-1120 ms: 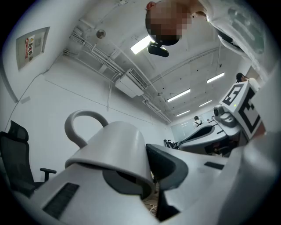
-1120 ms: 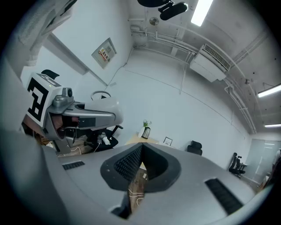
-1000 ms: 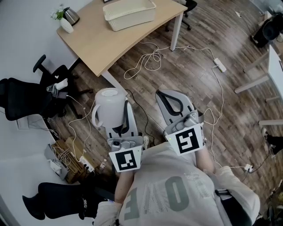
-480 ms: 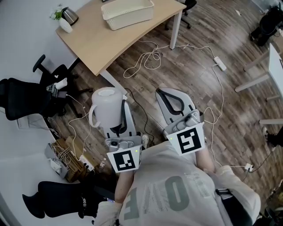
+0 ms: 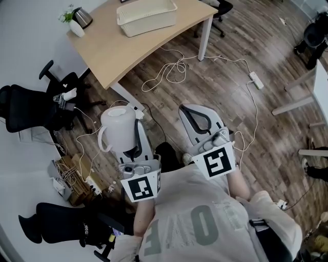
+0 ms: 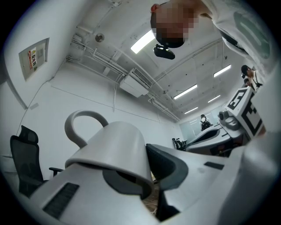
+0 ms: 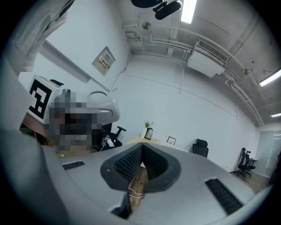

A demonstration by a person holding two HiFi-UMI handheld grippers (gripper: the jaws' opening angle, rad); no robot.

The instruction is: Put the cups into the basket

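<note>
Wood-plank flooring strewn with white cables fills most of the head view, and the light wooden desk stands well ahead with the cream basket on its far end.

The step in hand looks like carrying. The white cup is held above the floor, well apart from the basket. To do it well, carry the cup level across the gap, clear the desk edge and the basket rim, and let go only once it is low inside.

The left gripper is clamped on the cup, handle pointing outward. Its fingers stand partly apart, seemingly pinching the wall with one pad inside the mouth, though the warped view leaves that unsure.

The right gripper has its fingers pressed together with nothing between them, only floor showing below.
</note>
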